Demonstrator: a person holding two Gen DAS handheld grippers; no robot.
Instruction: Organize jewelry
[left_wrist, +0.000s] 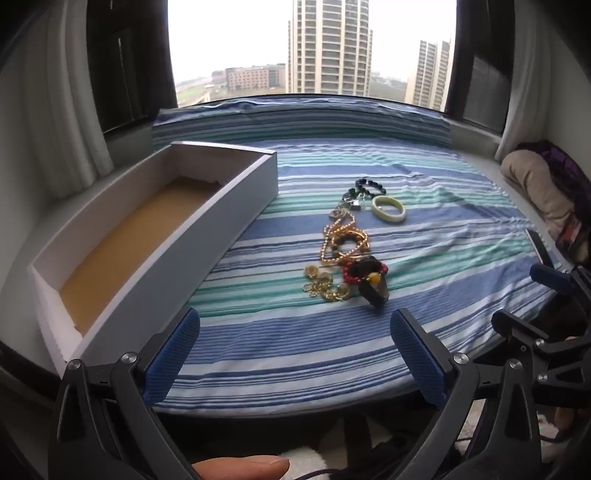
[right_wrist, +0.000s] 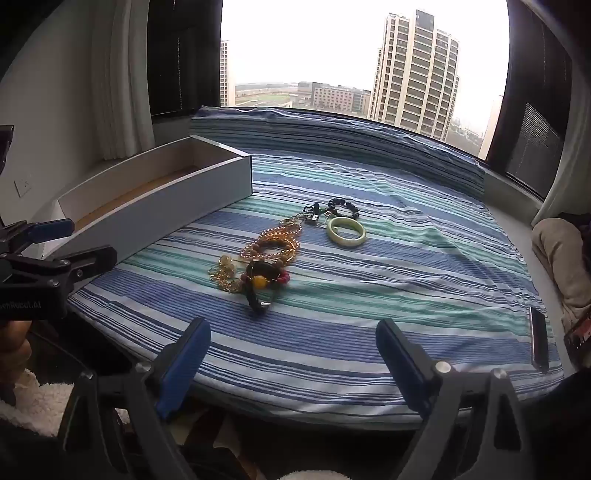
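Note:
A pile of jewelry lies mid-cloth: a pale green bangle (left_wrist: 388, 209) (right_wrist: 346, 230), a dark bead bracelet (left_wrist: 369, 186) (right_wrist: 342, 207), gold chains (left_wrist: 341, 236) (right_wrist: 273, 242), gold charms (left_wrist: 327, 286), and a red bead bracelet with a yellow bead and a dark pendant (left_wrist: 369, 275) (right_wrist: 264, 282). A long white box (left_wrist: 207, 236) (right_wrist: 166, 201) with a brown floor lies to the left, with nothing inside. My left gripper (left_wrist: 295, 332) is open and empty, hovering near the front edge. My right gripper (right_wrist: 293, 343) is open and empty, also short of the pile.
A blue, green and white striped cloth (left_wrist: 369, 350) covers the window-seat surface. A beige cushion (left_wrist: 535, 184) lies at the right. A dark phone (right_wrist: 537, 338) lies at the cloth's right edge. A big window stands behind.

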